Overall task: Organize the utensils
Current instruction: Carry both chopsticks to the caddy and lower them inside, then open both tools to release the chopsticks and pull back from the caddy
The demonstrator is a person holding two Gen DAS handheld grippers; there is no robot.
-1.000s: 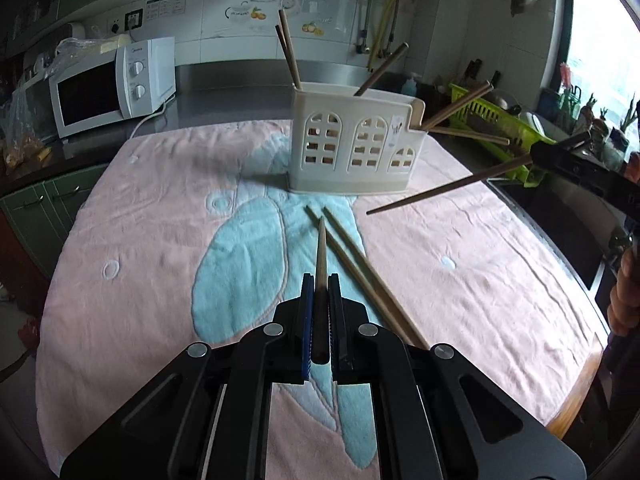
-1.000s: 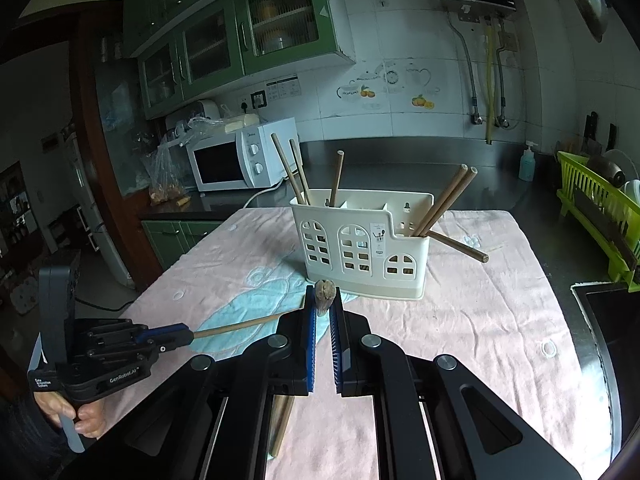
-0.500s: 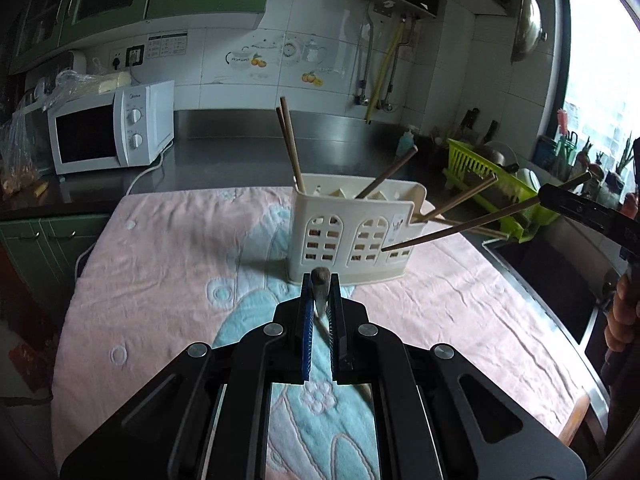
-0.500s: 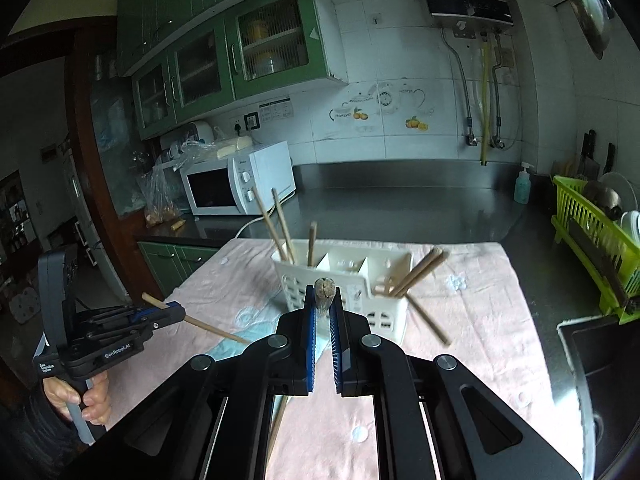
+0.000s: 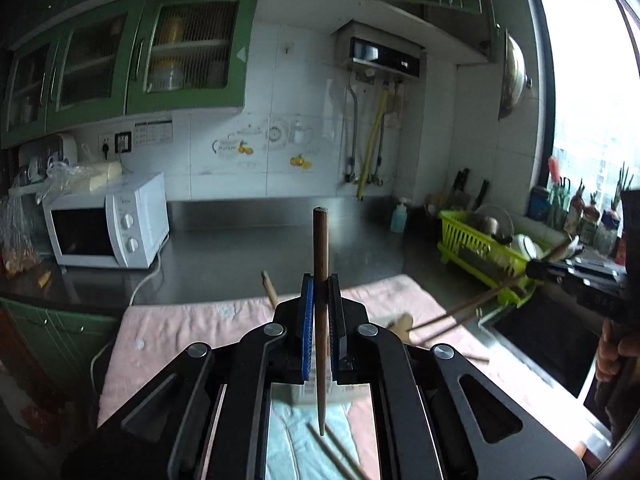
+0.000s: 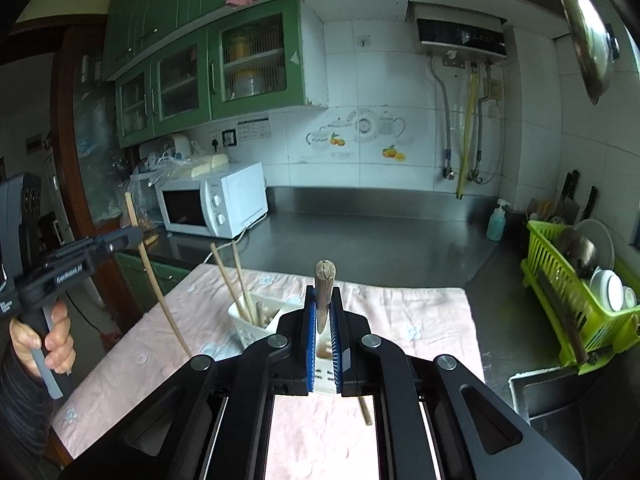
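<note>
Both hands carry one chopstick each, and the coming move turns on where the white utensil holder (image 6: 260,322) lies from each pair of fingers. From the right gripper (image 6: 323,320) the holder sits just ahead and below, its open compartments partly hidden behind the fingers; from the left gripper (image 5: 319,320) it also lies ahead and below, only a corner of it showing under the fingers. The right hand looks the nearer one.

The left gripper's fingers are pinched tight on a brown chopstick (image 5: 321,280), whose long axis stands close to upright, thick end up and tip pointing down at the pink towel (image 5: 180,332) on the table. The right gripper's fingers are likewise clamped on a second chopstick (image 6: 325,280), which runs up and away from the camera, blunt end topmost. More chopsticks lie loose on the towel below the left fingers.

Against a second ago, both grippers have risen well above the table, and the left chopstick, then lying flat along the towel, now hangs nearly vertical.
</note>
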